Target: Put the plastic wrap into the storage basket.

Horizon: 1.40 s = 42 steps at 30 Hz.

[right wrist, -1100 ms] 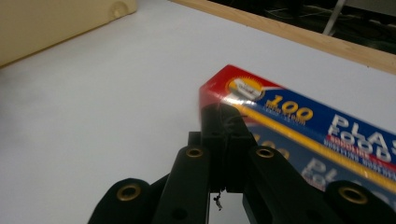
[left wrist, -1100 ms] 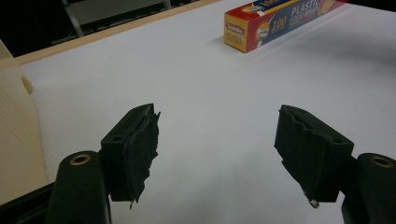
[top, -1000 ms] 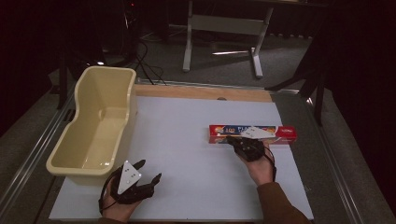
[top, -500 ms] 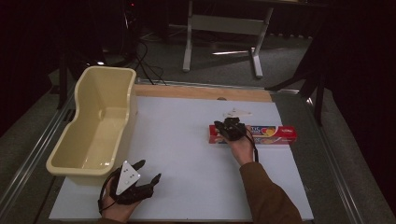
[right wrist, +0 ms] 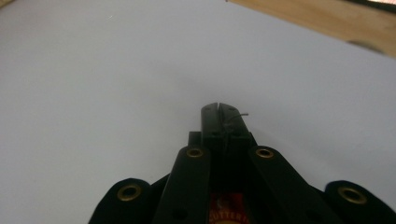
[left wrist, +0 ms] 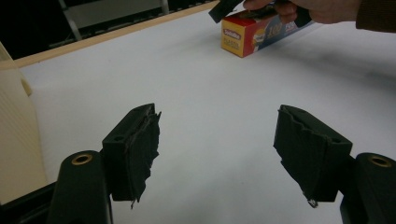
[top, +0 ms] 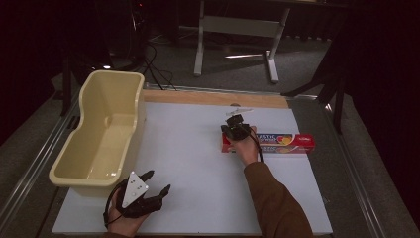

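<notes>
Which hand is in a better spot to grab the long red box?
The right. Its hand-held gripper, jaws shut, is already over the left end of the long red cardboard box. The left hand-held gripper, jaws open, rests near the table's front edge beside the cream plastic tub, far from it.

On my feed: wrap box (top: 282, 143) red w/ yellow end panel, dk blue band & white lettering; tub (top: 101, 134) pale cream-yellow, plain; table top (top: 188, 163) flat white w/ light wood strip (top: 213, 98) at far edge; both grippers' jaws matte blk; sleeve (top: 275, 203) brown.
</notes>
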Tool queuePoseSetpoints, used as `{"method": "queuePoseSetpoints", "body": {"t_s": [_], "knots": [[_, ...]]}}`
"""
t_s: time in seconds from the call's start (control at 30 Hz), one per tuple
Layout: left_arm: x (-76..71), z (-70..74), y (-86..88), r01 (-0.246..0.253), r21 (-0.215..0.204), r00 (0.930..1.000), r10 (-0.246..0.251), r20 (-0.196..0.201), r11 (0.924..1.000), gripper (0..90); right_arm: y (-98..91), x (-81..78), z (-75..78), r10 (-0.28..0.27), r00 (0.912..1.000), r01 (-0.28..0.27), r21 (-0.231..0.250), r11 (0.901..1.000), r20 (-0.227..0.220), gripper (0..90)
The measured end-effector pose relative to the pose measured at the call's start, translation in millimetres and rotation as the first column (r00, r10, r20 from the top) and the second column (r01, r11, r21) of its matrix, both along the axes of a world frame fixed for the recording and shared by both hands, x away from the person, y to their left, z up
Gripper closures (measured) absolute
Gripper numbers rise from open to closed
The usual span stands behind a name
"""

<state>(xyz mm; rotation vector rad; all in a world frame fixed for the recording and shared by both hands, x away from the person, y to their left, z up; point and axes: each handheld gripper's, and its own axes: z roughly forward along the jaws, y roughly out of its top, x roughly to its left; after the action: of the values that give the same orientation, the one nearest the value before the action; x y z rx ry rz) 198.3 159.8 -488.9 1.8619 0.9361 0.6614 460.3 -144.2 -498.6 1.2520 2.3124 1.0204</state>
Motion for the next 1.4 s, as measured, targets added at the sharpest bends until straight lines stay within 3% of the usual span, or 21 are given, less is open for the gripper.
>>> {"method": "queuePoseSetpoints", "body": {"t_s": [0.17,0.3,0.4,0.57,0.93,1.07,1.2,1.4], "knots": [[-0.6,-0.3,0.7,-0.004,0.0,1.0,0.004,-0.002,1.0,30.8,-1.7,-5.7,1.4,0.017,0.9988,-0.016,0.018,0.9997,-0.045,90.0],[-1.6,-0.2,1.2,-0.008,0.002,1.0,0.008,-0.002,1.0,31.0,-0.2,-21.1,4.5,0.05,0.9959,-0.052,-0.013,0.9986,-0.075,90.0],[-1.3,-0.5,1.0,-0.009,0.002,1.0,0.009,-0.003,1.0,31.0,-4.9,-33.3,4.9,0.079,0.9896,-0.077,0.021,0.9968,-0.12,90.0],[-0.8,-1.7,0.6,-0.013,0.006,0.9999,0.013,-0.009,0.9999,31.6,-15.7,-64.0,2.3,0.111,0.9862,-0.104,0.066,0.9924,-0.122,90.0],[-0.4,-3.0,-0.2,-0.014,0.013,0.9997,0.014,-0.019,0.9998,32.3,-45.4,-133.7,6.5,0.209,0.9703,-0.212,-0.009,0.9772,-0.121,90.0],[0.0,-3.6,-1.0,-0.013,0.012,0.9997,0.013,-0.021,0.9998,32.4,-60.7,-158.3,7.9,0.197,0.9739,-0.204,-0.057,0.9773,-0.114,90.0],[-0.1,-3.9,-2.0,-0.012,0.015,0.9997,0.012,-0.022,0.9998,32.5,-74.3,-177.1,11.8,0.19,0.9729,-0.207,-0.132,0.9693,-0.132,90.0],[0.8,-4.8,-2.0,-0.008,0.015,0.9996,0.008,-0.027,0.9999,32.5,-105.4,-196.8,12.6,0.135,0.9802,-0.154,-0.129,0.9795,-0.144,90.0]]}}
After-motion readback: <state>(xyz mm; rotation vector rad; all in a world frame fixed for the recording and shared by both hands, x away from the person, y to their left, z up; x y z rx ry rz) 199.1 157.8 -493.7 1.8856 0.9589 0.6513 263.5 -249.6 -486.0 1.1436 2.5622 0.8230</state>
